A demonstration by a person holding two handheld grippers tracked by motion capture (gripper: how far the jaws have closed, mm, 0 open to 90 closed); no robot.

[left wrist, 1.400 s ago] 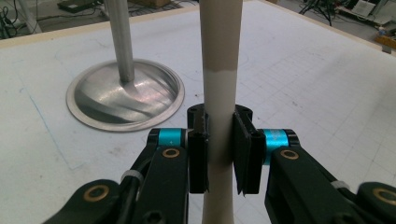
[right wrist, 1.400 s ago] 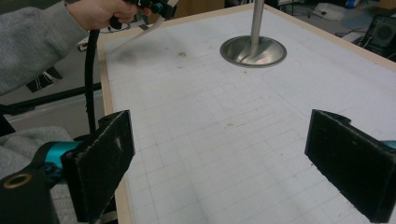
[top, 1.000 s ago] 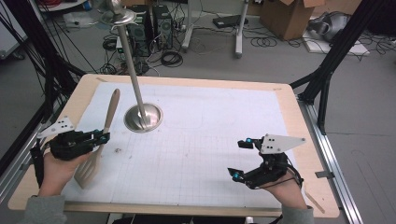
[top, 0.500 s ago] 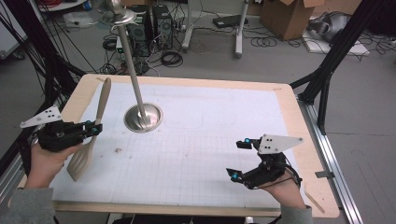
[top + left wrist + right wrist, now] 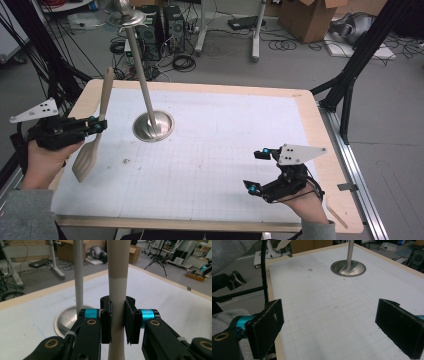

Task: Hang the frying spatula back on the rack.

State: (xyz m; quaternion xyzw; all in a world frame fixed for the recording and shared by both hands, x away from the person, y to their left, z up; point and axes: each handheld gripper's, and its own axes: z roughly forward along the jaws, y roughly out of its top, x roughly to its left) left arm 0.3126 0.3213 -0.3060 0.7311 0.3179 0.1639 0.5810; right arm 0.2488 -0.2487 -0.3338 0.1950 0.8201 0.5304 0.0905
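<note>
Scene: a person at a wooden-edged table covered with a white gridded mat, a hand-held two-jaw gripper in each hand.

Spatula: a long, pale beige wooden spatula hangs clear of the mat at the table's left edge, nearly upright, its narrow handle end leaning up and away and its broad flat blade lowest, near the person's sleeve.

Look of the spatula: in the left gripper view the handle is a smooth round shaft, a darker tan above and a lighter, greyish tone below, with a sharp line where the two tones meet just above the jaws.

Left gripper: the left gripper clamps the handle about midway along the spatula; both black pads press on the shaft from either side, the jaws closed narrow around it.

Right gripper: the right gripper sits low over the mat's near right part, jaws spread wide with nothing between them, bare grid showing through the gap.

Stand: a polished metal stand with a round dished base and a thin tilted pole rises from the mat just beside the spatula, not touching it.
</note>
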